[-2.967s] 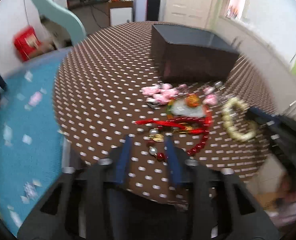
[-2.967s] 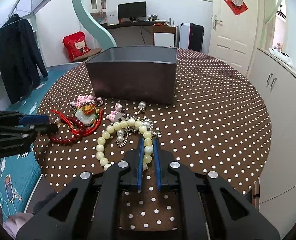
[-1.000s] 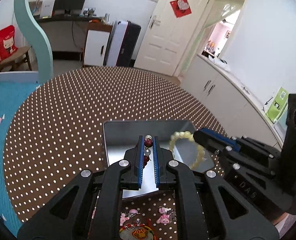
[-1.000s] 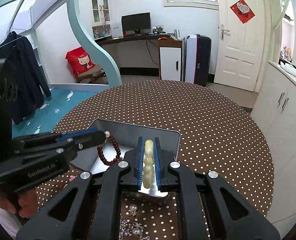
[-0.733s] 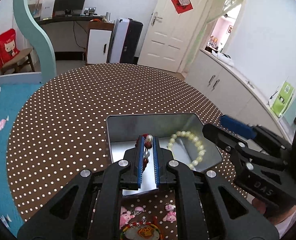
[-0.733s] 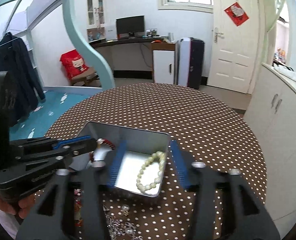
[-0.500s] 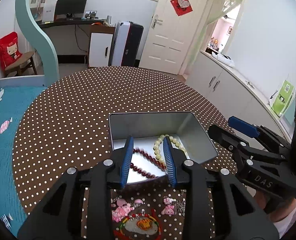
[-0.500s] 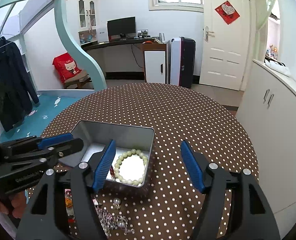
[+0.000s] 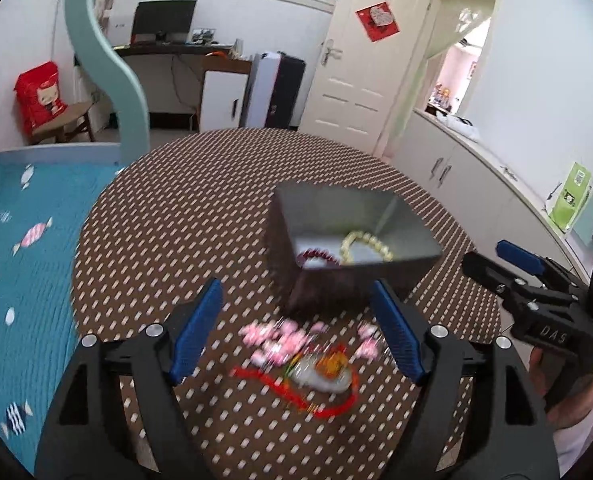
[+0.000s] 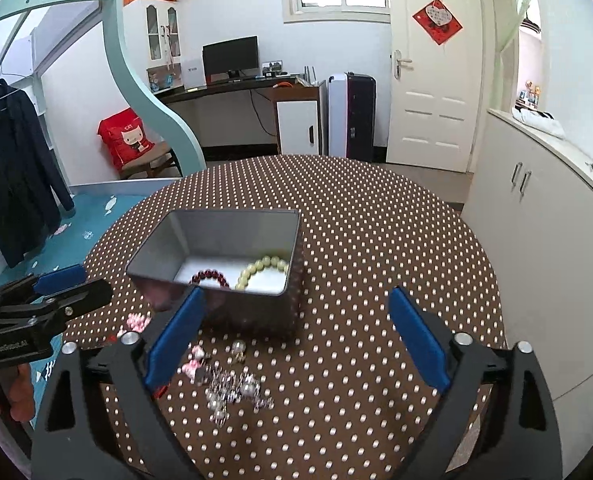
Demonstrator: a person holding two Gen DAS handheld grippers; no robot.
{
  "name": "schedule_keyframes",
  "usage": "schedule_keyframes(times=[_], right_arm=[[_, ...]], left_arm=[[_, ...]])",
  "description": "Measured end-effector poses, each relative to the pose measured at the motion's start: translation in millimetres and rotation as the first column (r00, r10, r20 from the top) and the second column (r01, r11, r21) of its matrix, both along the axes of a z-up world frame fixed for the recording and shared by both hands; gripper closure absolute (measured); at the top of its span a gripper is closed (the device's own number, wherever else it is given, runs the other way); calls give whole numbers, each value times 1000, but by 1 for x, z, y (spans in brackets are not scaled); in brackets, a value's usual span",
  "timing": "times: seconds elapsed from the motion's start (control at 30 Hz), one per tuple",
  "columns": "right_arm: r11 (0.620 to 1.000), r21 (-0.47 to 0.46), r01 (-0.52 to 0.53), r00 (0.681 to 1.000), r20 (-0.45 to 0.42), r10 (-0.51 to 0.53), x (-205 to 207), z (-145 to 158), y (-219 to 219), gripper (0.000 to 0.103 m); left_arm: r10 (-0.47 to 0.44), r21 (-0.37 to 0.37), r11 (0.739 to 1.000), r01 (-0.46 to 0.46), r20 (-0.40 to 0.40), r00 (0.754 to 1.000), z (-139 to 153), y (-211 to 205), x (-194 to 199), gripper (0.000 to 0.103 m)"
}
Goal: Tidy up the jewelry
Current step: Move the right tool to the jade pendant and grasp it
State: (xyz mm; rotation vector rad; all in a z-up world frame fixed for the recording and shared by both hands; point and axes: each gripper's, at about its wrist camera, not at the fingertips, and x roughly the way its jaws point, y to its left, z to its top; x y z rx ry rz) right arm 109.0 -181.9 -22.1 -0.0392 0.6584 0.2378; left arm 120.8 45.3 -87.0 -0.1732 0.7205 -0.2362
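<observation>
A grey metal box (image 10: 232, 236) stands on the round polka-dot table (image 10: 396, 240). Inside lie a dark red bead bracelet (image 10: 210, 278) and a pale cream bead bracelet (image 10: 262, 268); both show in the left wrist view too, red (image 9: 316, 257) and cream (image 9: 366, 246). My left gripper (image 9: 296, 330) is open and empty, above pink charms (image 9: 274, 338) and a red-corded jade pendant (image 9: 328, 370). My right gripper (image 10: 296, 334) is open and empty, above a silver pearl chain (image 10: 232, 390) in front of the box.
The box (image 9: 348, 216) sits mid-table. Small pink pieces (image 10: 194, 360) lie near the silver chain. White cabinets (image 10: 556, 216) stand to the right of the table, a blue floor mat (image 9: 24, 240) to the left. The other gripper shows at each view's edge.
Both bracelets were dropped into the box. Both grippers opened wide and pulled back and down from the box toward the loose jewelry in front of it.
</observation>
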Motion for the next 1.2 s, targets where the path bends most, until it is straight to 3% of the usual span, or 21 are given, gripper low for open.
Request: schedule_keyframes(times=[0.2,0.33,0.4,0.47,0.57,0.67,0.73,0.87,1.03,1.13,1.2], right_arm=[[999,32,-15,1000,-22,15,-16,-11,2,11],[999,21,-31,998,-51,32,-23,-23,11,11],[999,21,-39,997,-65,40,-25,-29,13,11],[999,20,-39,996,-77,41,-26,-32,15,11],[998,30,-47,996,-78,49,-28,-32,15,11],[999,29,-45,996,-79,47,-28,-33,14,11],[998,36,-49,996,-78,52,-28,-33,13,11],[998,33,-53,995,-78,55,-29,-34,11,11],[998,35,-45,995,-89,48,-31,-38,10,11],[998,29,-60,995,-84,62,-34,-37,15,11],[995,35,-96,992,-77,99,-37,-35,22,11]], left_arm=[[-15,25,1000,17,-58,998,-18,7,-19,26],[-33,70,997,40,-99,995,-37,-4,-21,40],[-42,83,995,52,-116,992,-46,-11,-21,41],[-11,147,989,30,-125,992,-55,-17,-19,44],[-38,173,983,56,-105,994,-57,-22,-24,58],[-76,204,974,94,-94,993,-58,-30,-28,87],[-73,237,967,92,-87,993,-59,-36,-26,97],[-74,74,994,83,-108,991,-59,-22,-22,98],[-50,-102,994,37,-129,990,-52,1,-19,98],[-44,-166,986,23,-125,991,-43,14,-23,98],[-30,-162,987,13,-105,994,-34,17,-23,98]])
